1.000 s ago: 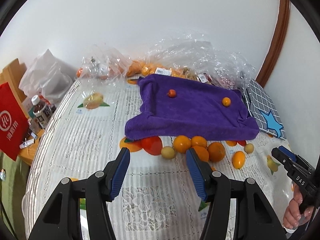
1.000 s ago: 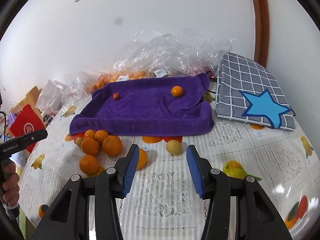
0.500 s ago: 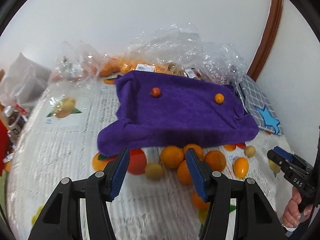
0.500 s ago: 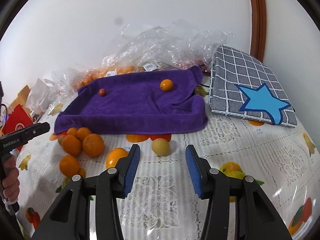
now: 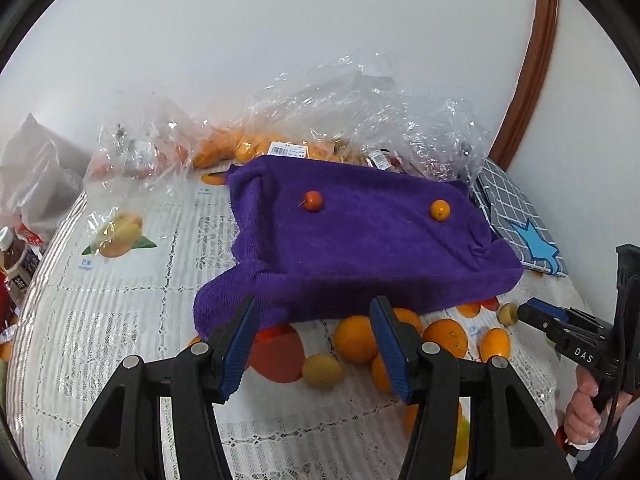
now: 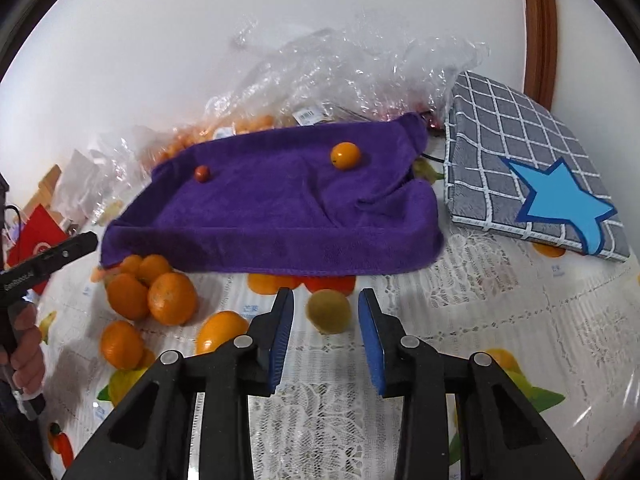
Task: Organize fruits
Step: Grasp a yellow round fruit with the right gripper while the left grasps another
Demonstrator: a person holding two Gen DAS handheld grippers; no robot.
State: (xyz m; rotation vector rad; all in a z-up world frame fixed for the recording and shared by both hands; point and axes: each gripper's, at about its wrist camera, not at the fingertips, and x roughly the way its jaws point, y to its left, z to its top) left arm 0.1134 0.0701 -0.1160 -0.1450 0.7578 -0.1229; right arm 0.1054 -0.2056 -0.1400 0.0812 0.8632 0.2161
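A purple towel (image 5: pixel 360 240) (image 6: pixel 280 208) lies on the table with a small red fruit (image 5: pixel 313 201) (image 6: pixel 202 173) and a small orange fruit (image 5: pixel 440 210) (image 6: pixel 345 155) on it. Several oranges (image 5: pixel 355 338) (image 6: pixel 172 298) and a yellow-green fruit (image 5: pixel 322 371) lie along its near edge. My left gripper (image 5: pixel 314 344) is open above them. My right gripper (image 6: pixel 325 338) is open, its fingers on either side of a yellow-green round fruit (image 6: pixel 329 311), apart from it. An oval orange fruit (image 6: pixel 222 330) lies left of it.
Clear plastic bags (image 5: pixel 360 120) with more oranges sit behind the towel. A grey checked cushion with a blue star (image 6: pixel 532 172) lies to the right. Bottles (image 5: pixel 16 264) and a red bag (image 6: pixel 36 236) stand at the table's left edge.
Both grippers moved forward toward the fruit row. The right gripper closed in on the yellow-green fruit, which now sits between its fingers. Both stay open.
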